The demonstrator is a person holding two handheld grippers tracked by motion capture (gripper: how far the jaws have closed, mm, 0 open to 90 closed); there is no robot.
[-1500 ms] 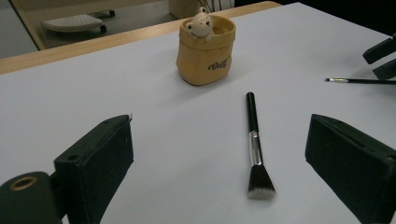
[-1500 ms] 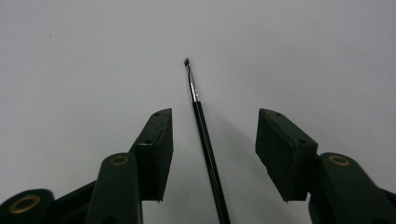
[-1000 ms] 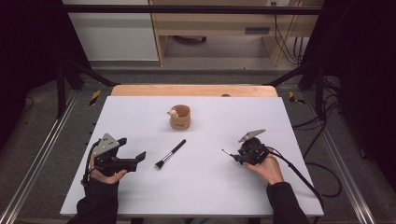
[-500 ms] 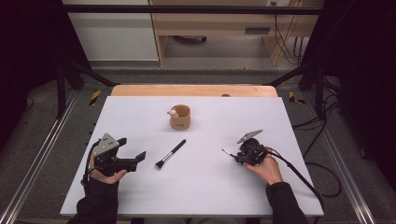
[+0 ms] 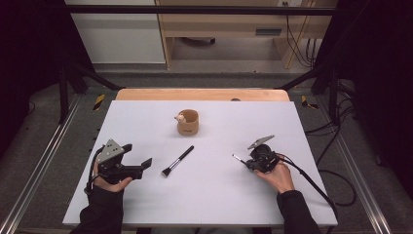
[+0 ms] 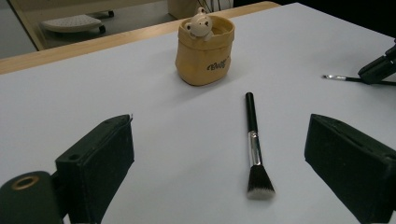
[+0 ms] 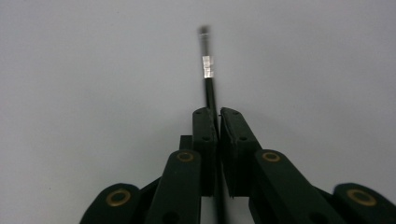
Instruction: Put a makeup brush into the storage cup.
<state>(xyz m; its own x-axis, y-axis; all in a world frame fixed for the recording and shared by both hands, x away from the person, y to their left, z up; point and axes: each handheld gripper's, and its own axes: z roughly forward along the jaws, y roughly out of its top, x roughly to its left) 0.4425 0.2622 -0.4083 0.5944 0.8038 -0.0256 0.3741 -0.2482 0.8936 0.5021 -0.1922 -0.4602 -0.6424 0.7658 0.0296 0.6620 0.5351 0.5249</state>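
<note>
White tabletop (image 5: 214, 204) spans the high view, with a tan pouch-shaped pot bearing a small bear figure (image 5: 187, 122) near its far middle. A black-handled brush with a dark fluffy head (image 5: 177, 161) lies on the table between the hands. The left gripper (image 5: 141, 165) rests at the near left, jaws spread wide and empty; the right gripper (image 5: 245, 162) rests at the near right, its jaws having just closed on a thin black brush with a silver ferrule (image 5: 237, 158). From the left gripper view, the fluffy brush (image 6: 254, 144) lies between the parted jaws, touching neither. From the right gripper view, the jaws pinch the thin brush (image 7: 207, 74), which points away over the table.
</note>
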